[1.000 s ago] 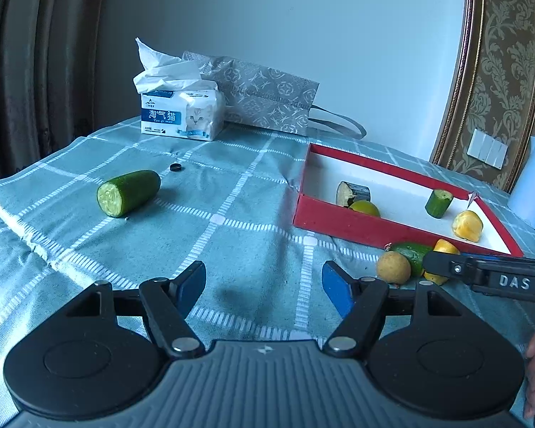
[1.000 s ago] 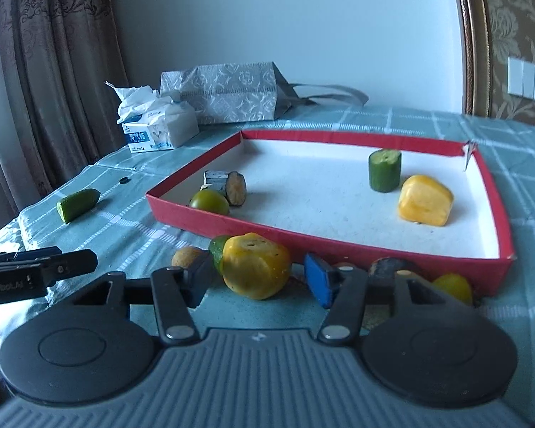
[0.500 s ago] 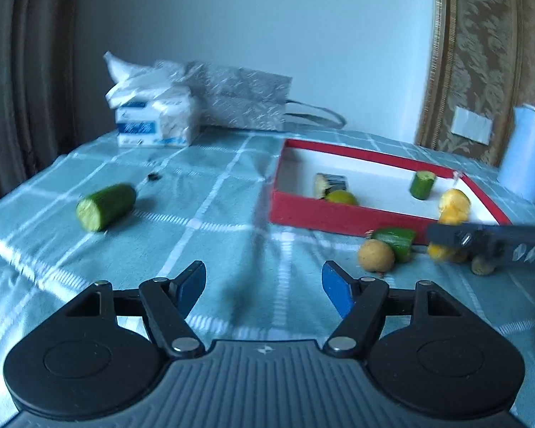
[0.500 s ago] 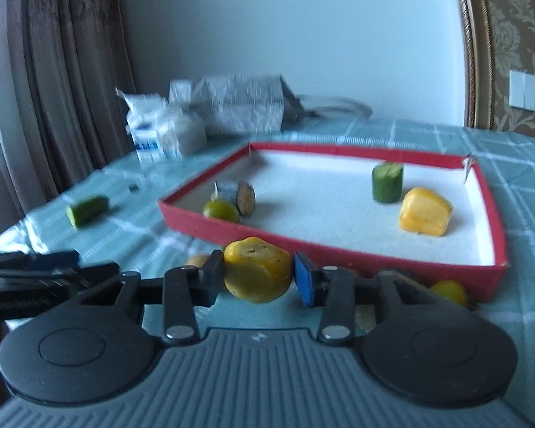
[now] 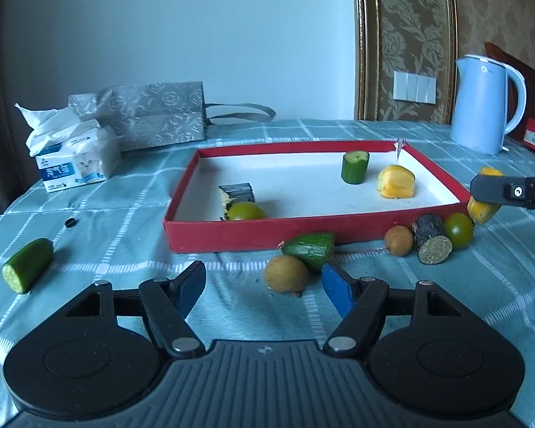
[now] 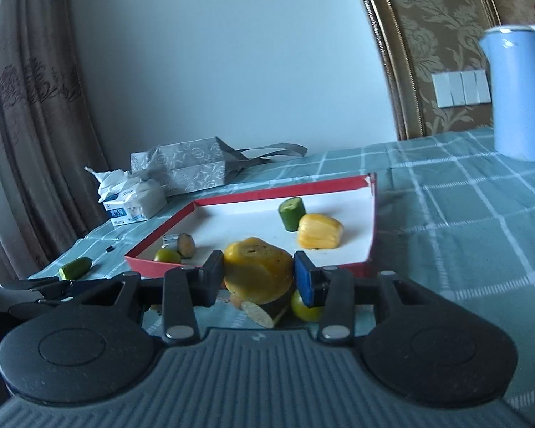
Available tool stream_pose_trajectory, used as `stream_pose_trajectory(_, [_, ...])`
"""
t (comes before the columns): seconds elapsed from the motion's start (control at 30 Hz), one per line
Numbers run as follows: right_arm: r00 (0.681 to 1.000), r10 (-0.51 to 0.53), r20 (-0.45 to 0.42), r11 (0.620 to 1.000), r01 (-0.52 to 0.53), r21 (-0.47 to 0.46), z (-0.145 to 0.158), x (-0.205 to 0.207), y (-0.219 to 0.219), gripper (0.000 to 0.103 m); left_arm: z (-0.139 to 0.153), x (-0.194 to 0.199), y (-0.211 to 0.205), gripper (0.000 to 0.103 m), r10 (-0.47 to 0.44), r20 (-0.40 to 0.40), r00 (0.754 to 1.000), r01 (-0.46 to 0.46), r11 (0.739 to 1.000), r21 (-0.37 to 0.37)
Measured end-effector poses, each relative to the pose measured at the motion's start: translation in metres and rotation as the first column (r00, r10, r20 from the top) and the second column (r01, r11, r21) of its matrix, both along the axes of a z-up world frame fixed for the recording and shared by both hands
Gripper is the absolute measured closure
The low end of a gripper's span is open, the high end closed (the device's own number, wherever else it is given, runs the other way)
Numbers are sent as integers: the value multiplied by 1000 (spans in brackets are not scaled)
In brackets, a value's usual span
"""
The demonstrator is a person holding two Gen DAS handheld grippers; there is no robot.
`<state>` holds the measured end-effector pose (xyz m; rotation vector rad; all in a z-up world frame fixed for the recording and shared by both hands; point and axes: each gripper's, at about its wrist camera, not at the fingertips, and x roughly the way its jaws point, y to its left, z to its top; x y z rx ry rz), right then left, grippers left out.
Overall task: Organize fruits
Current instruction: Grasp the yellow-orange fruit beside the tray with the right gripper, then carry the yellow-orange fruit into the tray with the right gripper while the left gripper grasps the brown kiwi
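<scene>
Nearest to the right wrist camera, the right gripper point(image 6: 258, 277) has its jaws closed on a yellow fruit piece point(image 6: 257, 269), both pads pressed against its sides, lifted above the fruit lying on the surface; beneath it a dark cut chunk point(image 6: 267, 311) and a green tomato point(image 6: 305, 307) are half hidden by the jaws. From the left wrist, only one finger of that gripper shows at the right edge, cutting across the yellow piece. The left gripper point(image 5: 264, 287) holds its jaws moderately wide with nothing between the pads; a brown round fruit point(image 5: 286, 273) sits on the checked cloth point(image 5: 117, 221) just beyond them, touching a cucumber wedge point(image 5: 310, 249). Further right lie a second brown fruit point(image 5: 398, 240) and the dark chunk. Behind stands the red tray point(image 5: 232, 237), holding a cucumber stub point(image 5: 354, 167), another yellow piece point(image 5: 396, 181), a tomato point(image 5: 245, 211) partly hidden by the front wall, and a dark slice point(image 5: 237, 192). Well left lies a cucumber half point(image 5: 26, 265). Farthest back are a tissue pack point(image 5: 75, 157), a grey bag point(image 5: 153, 114) and a blue kettle point(image 5: 481, 103).
</scene>
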<state>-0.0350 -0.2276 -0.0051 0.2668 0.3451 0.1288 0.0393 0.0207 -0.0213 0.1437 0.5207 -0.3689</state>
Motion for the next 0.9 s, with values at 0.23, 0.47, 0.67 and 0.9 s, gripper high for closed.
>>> stream_pose_trajectory(0.23, [1000, 6, 26, 1000, -7, 21, -1, -4, -5, 63, 0, 19, -13, 31, -53, 7, 999, 52, 997, 63])
stream_pose_trajectory(0.47, [1000, -19, 25, 999, 18, 49, -3, -3, -15, 63, 0, 18, -15, 30, -82, 11, 997, 81, 993, 86])
stream_pose_trajectory(0.67, [999, -10, 30, 998, 8, 61, -4, -4, -16, 63, -8, 19, -13, 30, -121, 5, 993, 120, 986, 117])
stream_pose_trajectory(0.9, [997, -57, 49, 994, 52, 95, -2, -6, -27, 63, -13, 26, -26, 41, -166, -9, 986, 166, 978, 127])
